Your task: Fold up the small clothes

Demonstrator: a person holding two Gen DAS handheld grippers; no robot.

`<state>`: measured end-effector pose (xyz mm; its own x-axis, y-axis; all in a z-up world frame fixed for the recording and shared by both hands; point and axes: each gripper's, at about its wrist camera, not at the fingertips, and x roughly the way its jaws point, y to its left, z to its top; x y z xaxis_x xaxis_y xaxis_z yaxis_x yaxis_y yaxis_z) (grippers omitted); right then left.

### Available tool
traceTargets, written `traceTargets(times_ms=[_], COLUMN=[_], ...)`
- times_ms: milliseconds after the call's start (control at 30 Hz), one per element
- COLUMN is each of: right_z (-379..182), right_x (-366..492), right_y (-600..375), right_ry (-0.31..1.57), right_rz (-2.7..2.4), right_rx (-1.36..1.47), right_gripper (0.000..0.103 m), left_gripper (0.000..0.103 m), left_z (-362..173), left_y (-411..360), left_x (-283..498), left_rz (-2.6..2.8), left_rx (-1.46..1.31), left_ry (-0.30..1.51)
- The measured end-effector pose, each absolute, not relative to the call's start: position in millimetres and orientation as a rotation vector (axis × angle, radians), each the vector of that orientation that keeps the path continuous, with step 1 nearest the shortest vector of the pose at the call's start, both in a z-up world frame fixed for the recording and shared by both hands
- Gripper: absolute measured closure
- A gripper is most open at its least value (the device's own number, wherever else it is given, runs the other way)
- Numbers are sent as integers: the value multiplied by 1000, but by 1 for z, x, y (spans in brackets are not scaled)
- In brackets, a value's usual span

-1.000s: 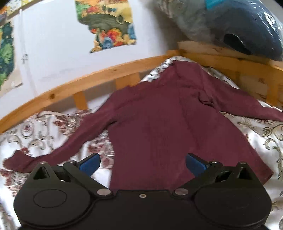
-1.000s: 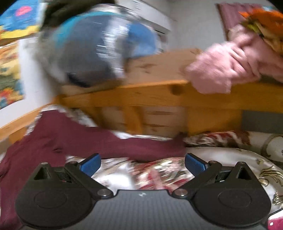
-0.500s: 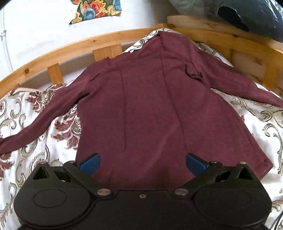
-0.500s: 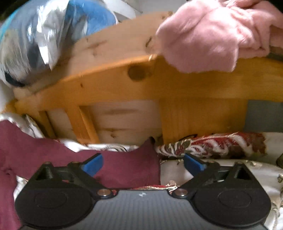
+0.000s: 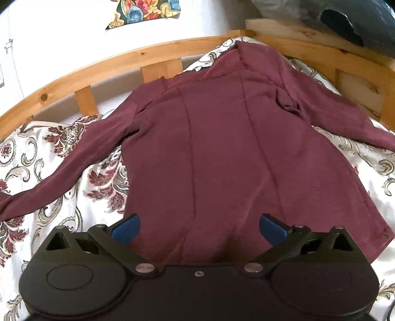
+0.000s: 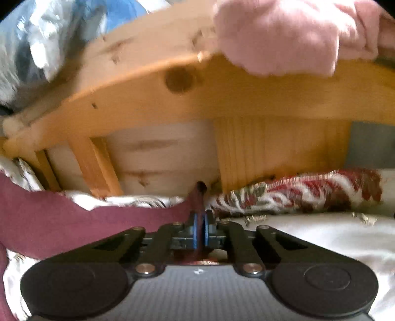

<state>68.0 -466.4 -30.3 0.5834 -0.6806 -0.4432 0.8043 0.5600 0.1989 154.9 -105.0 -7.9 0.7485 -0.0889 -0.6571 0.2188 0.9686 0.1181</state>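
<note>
A white bedspread (image 5: pixel 49 158) with a dark red and grey floral print covers the bed and fills the lower part of both views. A pale wooden bed frame (image 5: pixel 103 71) curves around it from nine o'clock over twelve to three o'clock in the left wrist view; in the right wrist view the same frame (image 6: pixel 222 103) stands close, filling the upper middle. On the bedspread lies the maroon long-sleeved shirt (image 5: pixel 222 153), spread flat at the centre of the left wrist view, its collar towards twelve o'clock, its hem towards six, one sleeve running out to eight o'clock and the other to three. A plastic-wrapped bundle (image 5: pixel 345 19) sits on the frame at one o'clock. A pink garment (image 6: pixel 284 37) hangs over the rail at one o'clock in the right wrist view. A colourful picture (image 5: pixel 145 12) is on the wall at twelve o'clock.

The left gripper (image 5: pixel 198 228) hangs over the hem with its blue pads (image 5: pixel 124 230) wide apart, nothing between them. The right gripper (image 6: pixel 200 228) has its pads pressed together, pinching the cuff end of the shirt's sleeve (image 6: pixel 81 222), which runs off to nine o'clock.
</note>
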Motion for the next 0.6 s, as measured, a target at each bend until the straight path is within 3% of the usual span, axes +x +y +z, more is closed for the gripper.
traceTargets(times_ms=[333, 600], right_z=[21, 46], right_x=[95, 139], right_y=[-395, -276], right_ry=[172, 93], right_rz=[-669, -294], right_rx=[116, -123], right_gripper=[97, 97], left_gripper=[1, 1], left_z=[11, 23], left_y=[-84, -47], left_x=[164, 181], left_rz=[-146, -41], left_rx=[152, 85], left_ry=[655, 635])
